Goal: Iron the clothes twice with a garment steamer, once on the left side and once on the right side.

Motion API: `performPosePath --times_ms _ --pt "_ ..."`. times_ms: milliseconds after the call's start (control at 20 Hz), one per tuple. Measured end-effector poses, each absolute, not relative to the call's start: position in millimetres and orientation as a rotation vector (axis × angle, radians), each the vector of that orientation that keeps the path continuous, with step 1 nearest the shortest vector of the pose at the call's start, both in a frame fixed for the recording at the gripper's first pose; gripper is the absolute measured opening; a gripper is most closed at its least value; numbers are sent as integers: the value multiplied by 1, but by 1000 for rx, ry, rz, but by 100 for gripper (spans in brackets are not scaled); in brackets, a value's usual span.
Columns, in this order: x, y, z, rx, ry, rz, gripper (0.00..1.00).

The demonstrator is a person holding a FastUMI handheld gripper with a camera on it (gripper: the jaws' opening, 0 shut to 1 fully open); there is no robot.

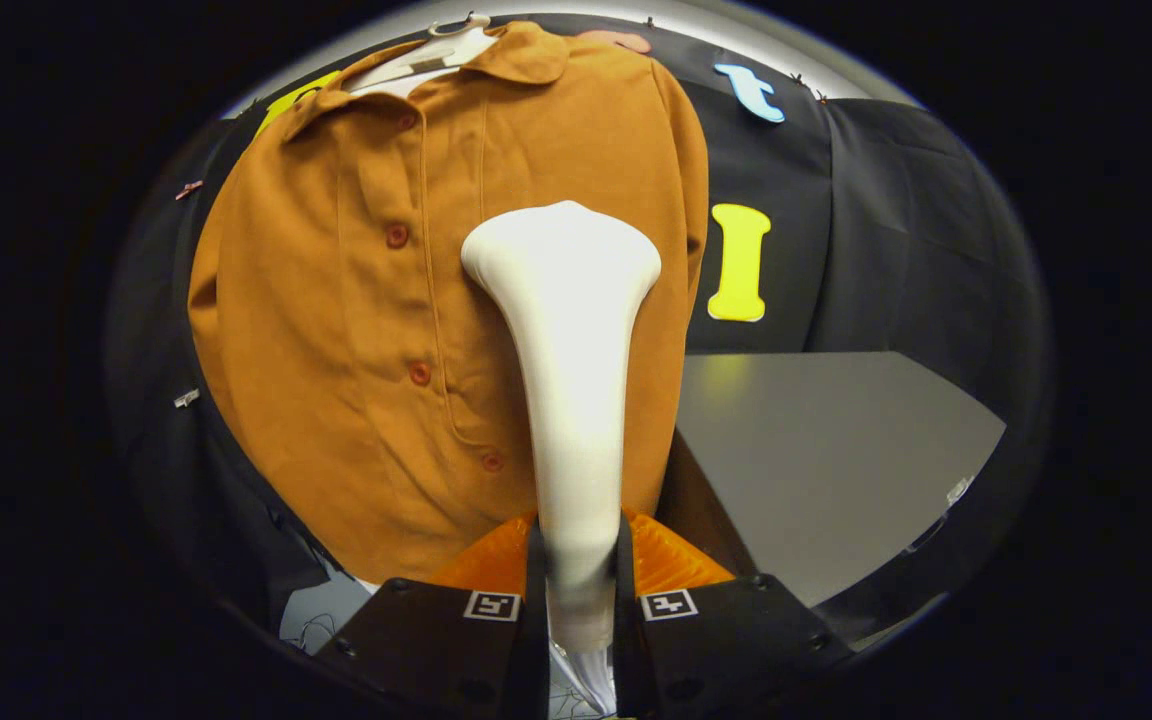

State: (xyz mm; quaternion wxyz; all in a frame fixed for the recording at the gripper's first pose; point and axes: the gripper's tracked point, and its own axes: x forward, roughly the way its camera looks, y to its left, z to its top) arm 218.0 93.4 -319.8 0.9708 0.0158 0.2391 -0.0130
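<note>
Gripper (576, 560) clamped on steamer (566, 330), both fingers pressing its handle. Head up at 12 o'clock against shirt (336, 330), just right of the button line. Probably mid-pass on one side; cannot tell which passes are done.

Grey table (836, 450) against black cloth wall (896, 220)

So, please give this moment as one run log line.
gripper: shut on steamer | steamer head: against shirt, beside button placket | shirt: on hanger
</note>
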Motion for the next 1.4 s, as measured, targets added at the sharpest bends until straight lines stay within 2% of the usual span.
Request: performPosePath --times_ms 350,700,1100,1400 --pt "192 100 -401 39 680 -26 29" --pt "169 98 -430 14 777 -15 29" --pt "140 100 -397 19 696 19 29" --pt "126 110 -324 24 528 54 29"
